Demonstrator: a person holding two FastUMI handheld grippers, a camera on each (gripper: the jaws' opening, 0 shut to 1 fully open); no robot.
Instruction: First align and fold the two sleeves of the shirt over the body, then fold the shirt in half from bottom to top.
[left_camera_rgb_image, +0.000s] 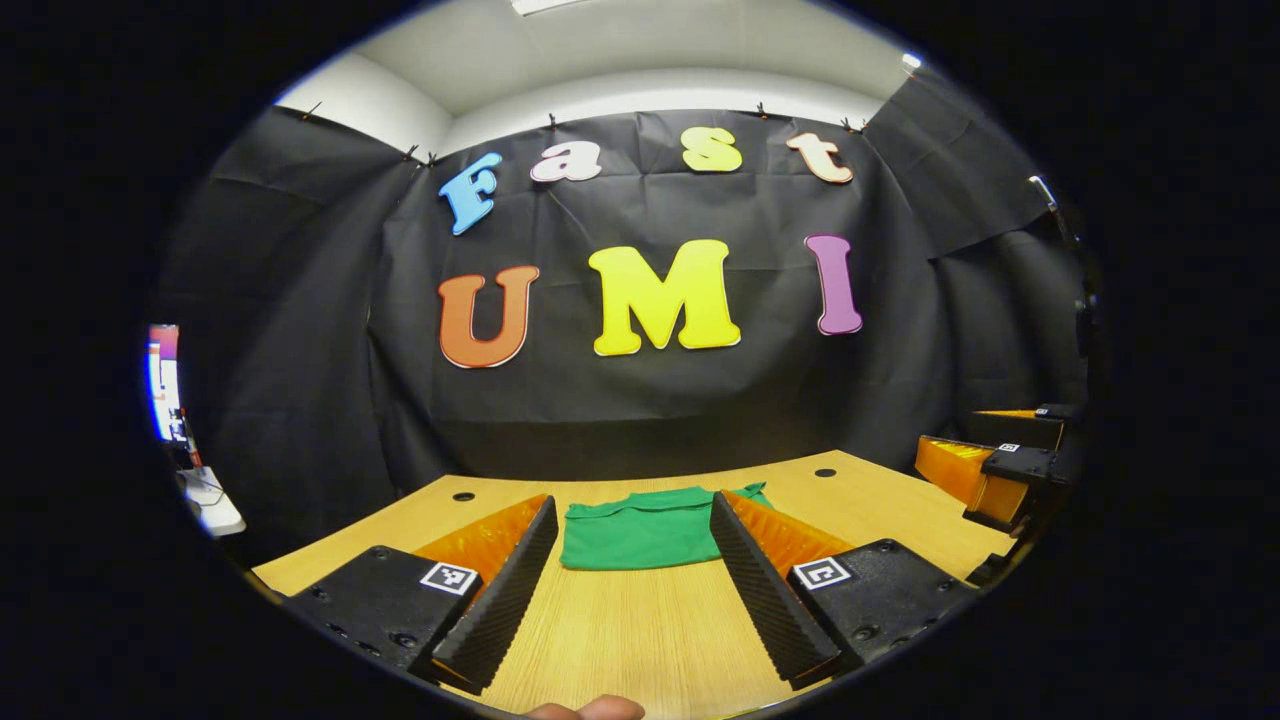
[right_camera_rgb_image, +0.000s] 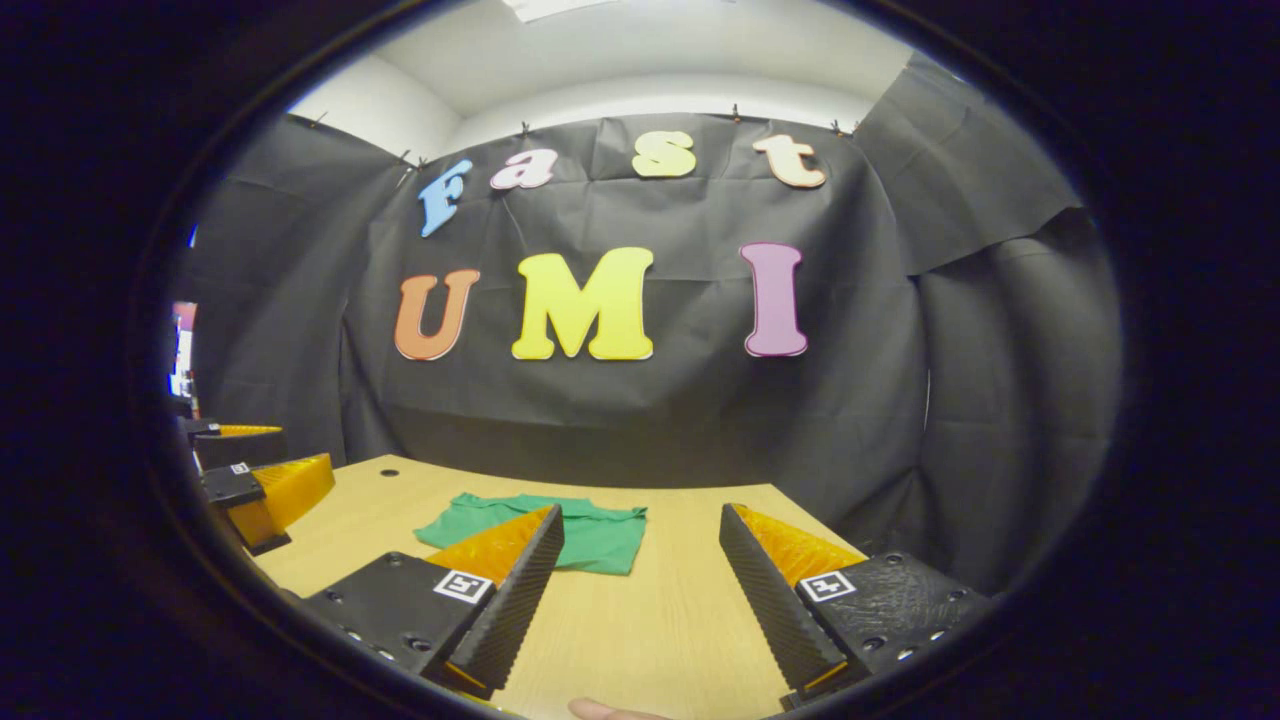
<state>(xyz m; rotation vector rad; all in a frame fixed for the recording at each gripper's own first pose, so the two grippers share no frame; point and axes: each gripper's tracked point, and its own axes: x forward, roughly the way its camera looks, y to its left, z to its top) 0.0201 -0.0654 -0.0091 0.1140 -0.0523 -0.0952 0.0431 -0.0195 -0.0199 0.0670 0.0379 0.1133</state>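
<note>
A green shirt (left_camera_rgb_image: 645, 530) lies folded into a compact rectangle on the wooden table (left_camera_rgb_image: 650, 630), toward the far edge. My left gripper (left_camera_rgb_image: 640, 590) hovers above the table short of the shirt, open, with nothing between its fingers. In the right gripper view the same shirt (right_camera_rgb_image: 590, 540) lies ahead and to the left, partly hidden behind one finger. My right gripper (right_camera_rgb_image: 640, 595) is open and holds nothing. The right gripper (left_camera_rgb_image: 1000, 470) also shows at the right edge of the left gripper view, and the left gripper (right_camera_rgb_image: 250, 480) at the left edge of the right gripper view.
Two round cable holes (left_camera_rgb_image: 463, 496) (left_camera_rgb_image: 825, 472) sit near the table's far edge. A screen (left_camera_rgb_image: 163, 382) and a white device (left_camera_rgb_image: 210, 500) stand off the table to the left. A fingertip (left_camera_rgb_image: 590, 708) shows at the bottom.
</note>
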